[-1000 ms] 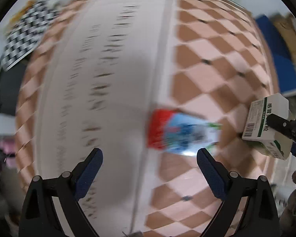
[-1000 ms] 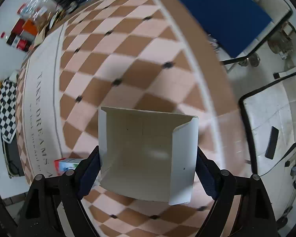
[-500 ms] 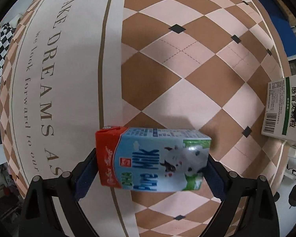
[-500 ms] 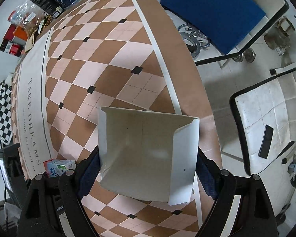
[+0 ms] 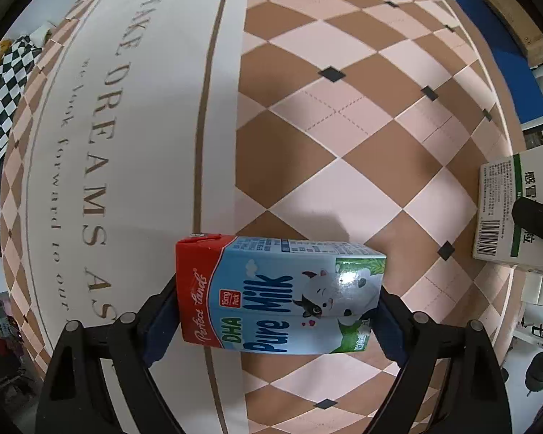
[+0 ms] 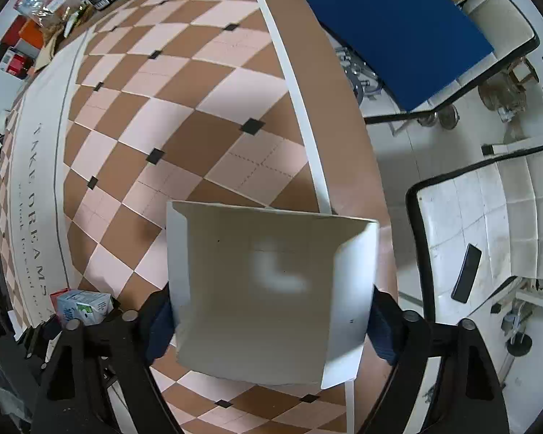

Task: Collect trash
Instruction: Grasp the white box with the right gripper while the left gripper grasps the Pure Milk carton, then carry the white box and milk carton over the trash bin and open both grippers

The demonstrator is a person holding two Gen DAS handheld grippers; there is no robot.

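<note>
The left gripper [image 5: 278, 313] pinches the milk carton [image 5: 278, 296] by its ends, ready for lifting off the surface [image 5: 344, 115], while the right gripper [image 6: 271, 320] clamps the white box [image 6: 268, 289], presumably bound for the bin.

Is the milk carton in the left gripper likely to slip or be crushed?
The milk carton looks glossy, so it may slip a little. Its walls appear straight between the left gripper pads, suggesting it is fairly stiff. Full or empty, I cannot tell.

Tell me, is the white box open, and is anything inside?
Open and empty. The white cardboard box, held between the right gripper fingers, has its flap folded out, and only its bare inside shows.
</note>
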